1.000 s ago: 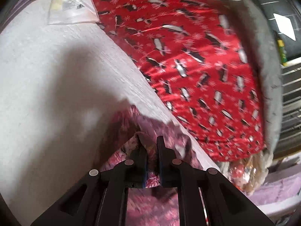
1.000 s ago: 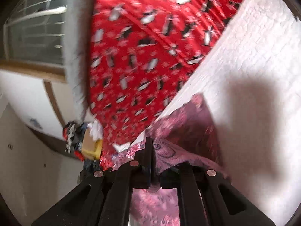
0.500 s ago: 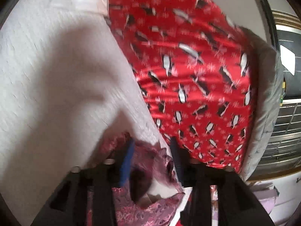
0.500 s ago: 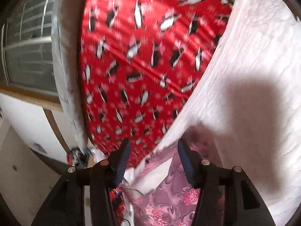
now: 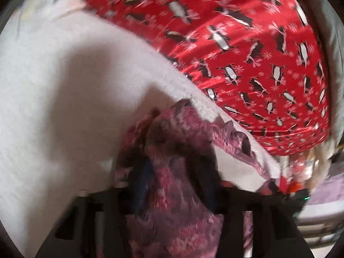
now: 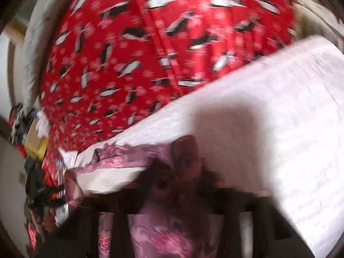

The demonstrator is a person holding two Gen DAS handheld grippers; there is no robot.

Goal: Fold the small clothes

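A small pink and purple patterned garment lies on a white textured cloth. In the left wrist view my left gripper is open, its blurred black fingers standing apart over the garment. In the right wrist view the same garment lies under my right gripper, whose fingers are blurred and look spread apart. A folded edge of the garment stretches to the left. Neither gripper holds the fabric.
A red cloth with a penguin print covers the surface behind the white cloth and also shows in the right wrist view. A grey cushion edge borders it. Cluttered items sit beyond the surface's corner.
Both grippers were shut on the garment a second ago. They opened and let it go, and it now lies on the white cloth. Both views are blurred from motion.
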